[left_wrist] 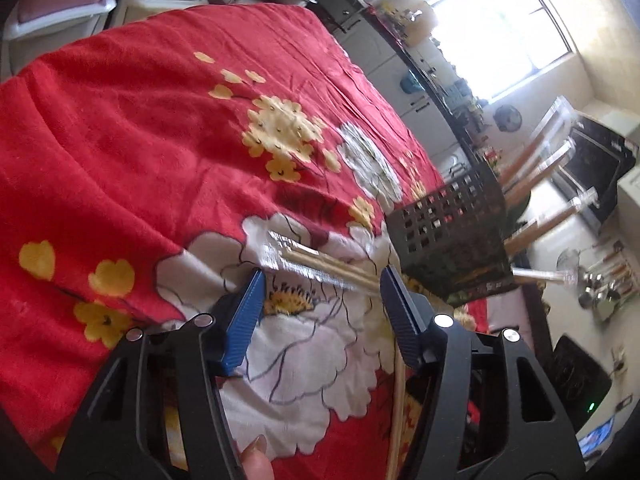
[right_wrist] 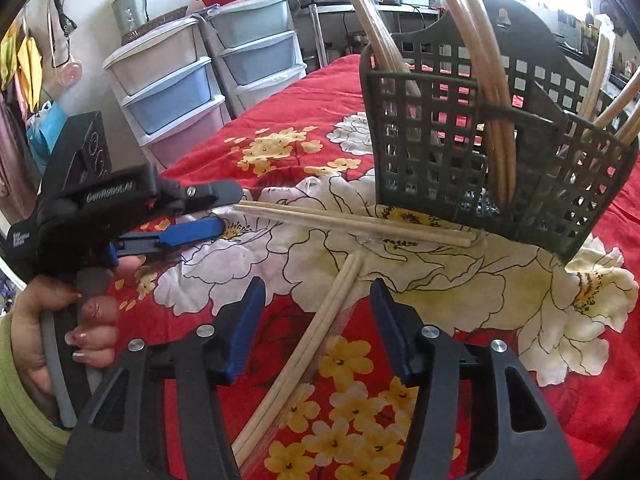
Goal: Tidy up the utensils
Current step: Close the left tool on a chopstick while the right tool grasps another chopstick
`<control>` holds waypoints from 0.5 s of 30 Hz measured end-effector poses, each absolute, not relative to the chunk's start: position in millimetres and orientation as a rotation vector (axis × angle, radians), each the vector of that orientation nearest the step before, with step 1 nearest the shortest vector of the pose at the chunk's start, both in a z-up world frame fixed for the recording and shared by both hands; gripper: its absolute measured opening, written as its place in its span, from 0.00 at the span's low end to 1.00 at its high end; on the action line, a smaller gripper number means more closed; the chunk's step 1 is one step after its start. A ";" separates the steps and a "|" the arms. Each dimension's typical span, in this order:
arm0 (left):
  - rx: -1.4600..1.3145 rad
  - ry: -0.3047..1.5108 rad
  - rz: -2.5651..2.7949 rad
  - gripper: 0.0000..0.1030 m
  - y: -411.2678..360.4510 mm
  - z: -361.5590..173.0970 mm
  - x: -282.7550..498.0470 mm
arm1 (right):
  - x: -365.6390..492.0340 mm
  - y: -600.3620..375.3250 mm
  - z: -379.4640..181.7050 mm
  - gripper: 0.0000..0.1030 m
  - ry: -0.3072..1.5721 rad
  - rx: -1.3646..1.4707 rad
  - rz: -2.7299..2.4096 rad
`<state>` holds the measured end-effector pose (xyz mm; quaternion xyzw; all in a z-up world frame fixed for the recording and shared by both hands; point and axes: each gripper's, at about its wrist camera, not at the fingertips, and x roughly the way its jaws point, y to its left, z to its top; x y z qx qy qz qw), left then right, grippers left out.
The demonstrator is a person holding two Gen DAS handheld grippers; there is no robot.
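A pair of pale wooden chopsticks in a clear sleeve (left_wrist: 320,266) lies on the red flowered cloth (left_wrist: 140,140), its end between the tips of my left gripper (left_wrist: 322,280), whose blue pads stand apart from it. The right wrist view shows this same pair (right_wrist: 352,220) and my left gripper (right_wrist: 228,210) at its left end. A second chopstick pair (right_wrist: 320,340) lies diagonally between the fingers of my right gripper (right_wrist: 316,292), open and clear of it. A dark lattice basket (right_wrist: 480,140) just behind holds several chopstick pairs upright.
A hand (right_wrist: 92,320) with a green sleeve holds the left gripper's handle. Plastic drawer units (right_wrist: 180,100) stand beyond the table's far edge. A kitchen counter (left_wrist: 580,280) with metal utensils runs along the right side.
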<state>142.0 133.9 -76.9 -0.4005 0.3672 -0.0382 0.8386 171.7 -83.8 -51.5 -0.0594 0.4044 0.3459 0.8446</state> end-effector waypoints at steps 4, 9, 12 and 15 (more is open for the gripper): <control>-0.877 0.780 -0.059 0.47 139.3 -79.2 150.1 | 175.9 -79.0 -54.1 0.50 0.883 -0.131 0.725; -0.887 0.784 -0.038 0.42 143.6 -80.5 159.1 | 191.7 -73.0 -62.1 0.45 0.968 -0.110 0.701; -0.872 0.792 -0.021 0.36 145.1 -81.2 163.7 | 201.2 -72.8 -64.7 0.41 1.010 -0.064 0.701; -0.861 0.797 -0.001 0.25 145.6 -82.1 166.5 | 206.4 -78.8 -65.4 0.26 1.023 -0.032 0.687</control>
